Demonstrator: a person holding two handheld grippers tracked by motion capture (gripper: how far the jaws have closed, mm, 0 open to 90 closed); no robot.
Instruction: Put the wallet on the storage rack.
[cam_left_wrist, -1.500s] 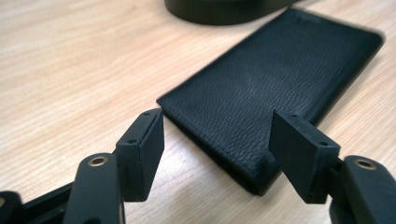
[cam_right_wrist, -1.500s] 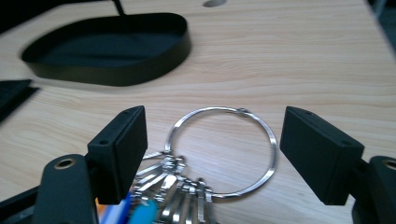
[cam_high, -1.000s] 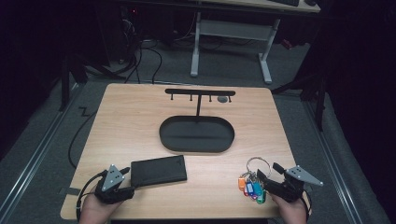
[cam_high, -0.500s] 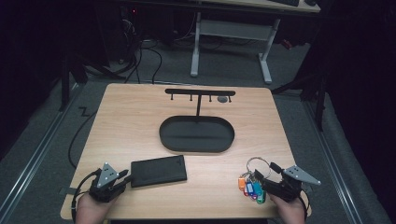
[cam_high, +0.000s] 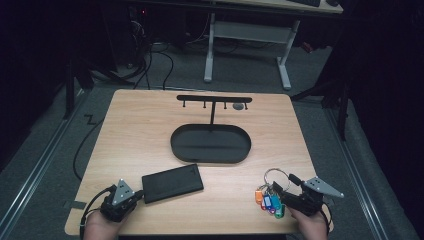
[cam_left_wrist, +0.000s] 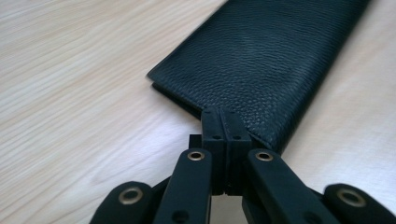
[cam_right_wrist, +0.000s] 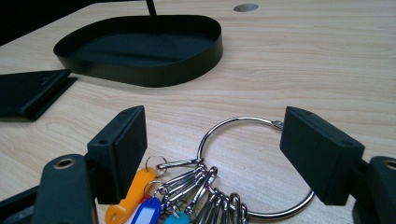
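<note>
Light wood worktop on grey floor, dark room, a white-legged desk behind. Black oval tray with hook stand sits mid-worktop. Black leather wallet lies just front-left of tray; left gripper has just been closing, jaws pinched together at wallet's near corner. Key ring lies front-right of tray, between the wide-open jaws of right gripper, pads not touching it.

Lit table, dark surroundings, sharp close-ups
</note>
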